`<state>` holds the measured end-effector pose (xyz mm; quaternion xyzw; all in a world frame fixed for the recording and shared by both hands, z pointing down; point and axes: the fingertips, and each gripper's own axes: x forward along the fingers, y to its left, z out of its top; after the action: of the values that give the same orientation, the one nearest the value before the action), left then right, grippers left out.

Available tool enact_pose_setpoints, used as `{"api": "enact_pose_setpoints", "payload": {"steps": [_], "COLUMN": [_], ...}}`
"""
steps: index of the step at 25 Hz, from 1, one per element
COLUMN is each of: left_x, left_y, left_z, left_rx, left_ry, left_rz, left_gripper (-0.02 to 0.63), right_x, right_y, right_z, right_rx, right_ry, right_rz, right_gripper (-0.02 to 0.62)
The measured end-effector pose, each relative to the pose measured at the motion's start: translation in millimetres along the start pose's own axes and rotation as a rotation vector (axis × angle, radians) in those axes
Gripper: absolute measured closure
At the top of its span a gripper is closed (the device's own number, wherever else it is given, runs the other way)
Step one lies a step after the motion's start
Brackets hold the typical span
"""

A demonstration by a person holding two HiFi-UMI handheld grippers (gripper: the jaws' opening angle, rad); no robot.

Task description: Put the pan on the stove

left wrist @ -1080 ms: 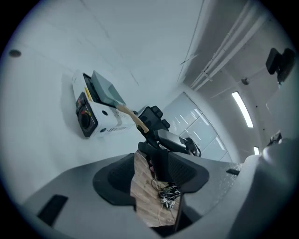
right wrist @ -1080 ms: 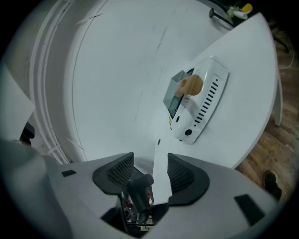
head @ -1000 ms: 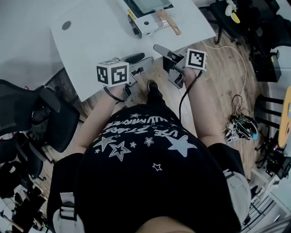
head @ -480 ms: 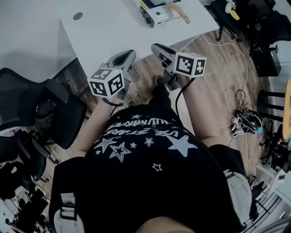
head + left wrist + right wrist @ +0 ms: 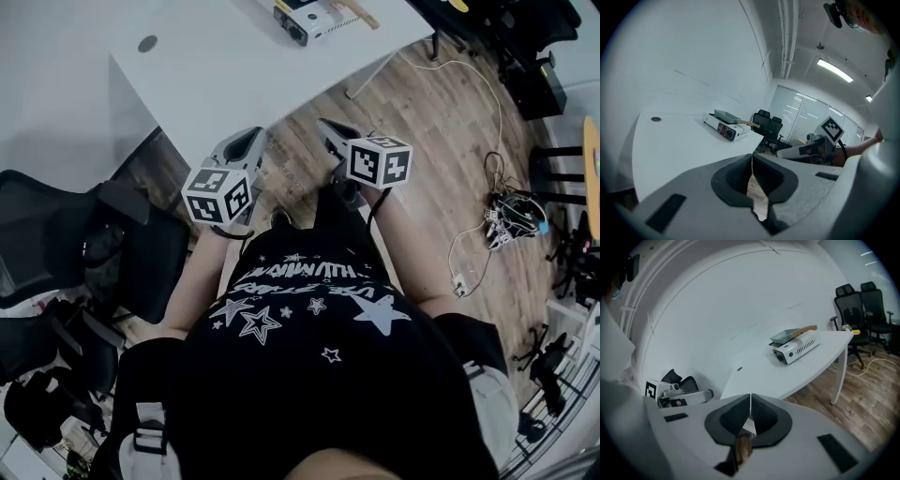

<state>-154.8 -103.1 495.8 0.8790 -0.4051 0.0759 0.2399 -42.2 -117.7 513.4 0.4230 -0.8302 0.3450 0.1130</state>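
A white portable stove (image 5: 314,19) sits on the far part of the white table (image 5: 216,66). A dark flat pan (image 5: 787,337) with a wooden handle (image 5: 806,329) rests on top of it; the pan (image 5: 725,116) also shows on the stove (image 5: 723,129) in the left gripper view. Both grippers hang in front of the person's body, short of the table edge and well away from the stove. My left gripper (image 5: 249,137) is shut and empty, tips touching (image 5: 751,157). My right gripper (image 5: 325,125) is closing, its tips meeting (image 5: 750,395) with nothing between them.
Black office chairs (image 5: 84,244) stand at the left, and more chairs (image 5: 855,305) beyond the table's far end. A tangle of cables (image 5: 511,220) lies on the wooden floor at the right. A round grommet (image 5: 147,43) marks the tabletop.
Both grippers' jaws have gone from open to shut. The table and stove have slid toward the top of the head view, and the grippers sit lower, over the floor.
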Motion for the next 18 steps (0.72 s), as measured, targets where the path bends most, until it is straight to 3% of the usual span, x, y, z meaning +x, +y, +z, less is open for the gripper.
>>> {"api": "enact_pose_setpoints", "payload": {"steps": [6, 12, 18], "left_x": [-9, -15, -25], "left_y": [0, -9, -47], "left_z": [-38, -53, -67], "left_rx": [-0.022, -0.004, -0.032], "left_ry": [0.064, 0.104, 0.108], "left_rz": [0.005, 0.028, 0.029], "left_gripper": [0.592, 0.592, 0.592], "right_x": [-9, -7, -36], "right_y": [-11, -1, 5], "right_z": [-42, -69, -91], "right_rx": [0.031, 0.062, 0.026], "right_ry": [0.078, 0.146, 0.177], "right_rz": [-0.043, 0.031, 0.014], "right_gripper": [0.583, 0.588, 0.589]}}
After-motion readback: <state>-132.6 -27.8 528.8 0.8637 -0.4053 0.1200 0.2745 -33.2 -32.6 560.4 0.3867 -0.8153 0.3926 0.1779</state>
